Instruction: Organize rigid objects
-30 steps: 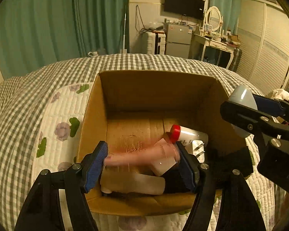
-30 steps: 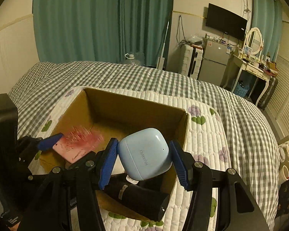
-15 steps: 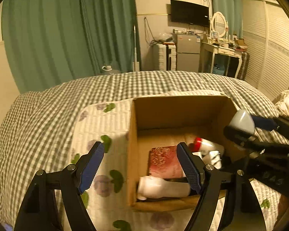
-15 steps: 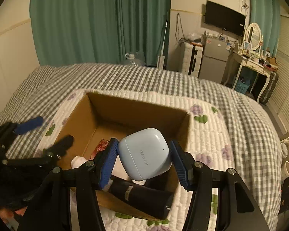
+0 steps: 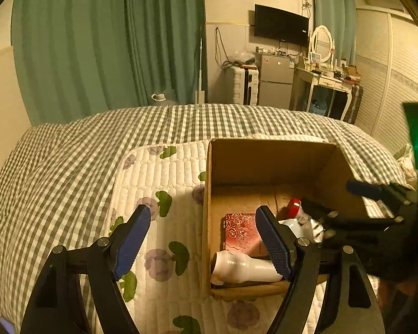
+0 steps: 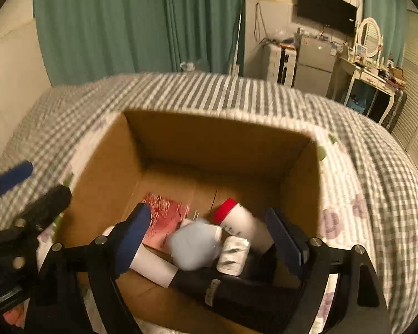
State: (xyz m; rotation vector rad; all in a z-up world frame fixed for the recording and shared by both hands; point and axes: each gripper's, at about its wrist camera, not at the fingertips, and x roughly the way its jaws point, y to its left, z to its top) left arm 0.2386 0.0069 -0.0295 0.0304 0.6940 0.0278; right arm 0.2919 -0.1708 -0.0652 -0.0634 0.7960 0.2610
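An open cardboard box [image 6: 209, 142] sits on the bed; it also shows in the left wrist view [image 5: 264, 156]. Inside lie a red patterned case [image 5: 241, 232], a white bottle [image 5: 245, 268], a red-capped white bottle [image 6: 237, 218], a blister pack [image 6: 232, 254] and a black bottle [image 6: 237, 292]. A light blue earbud case [image 6: 193, 246] is blurred among them, free of the fingers. My right gripper [image 6: 209, 236] is open over the box. My left gripper [image 5: 202, 240] is open and empty over the box's left wall.
The box rests on a white floral quilted mat [image 5: 158, 194] over a grey checked bedspread [image 5: 69, 153]. Green curtains, a suitcase, a small fridge and a dressing table stand behind the bed. The right gripper also shows in the left wrist view [image 5: 370, 211].
My right gripper opened and the blue earbud case dropped from it into the box. My left gripper drew back and to the left of the box, empty after releasing the red case.
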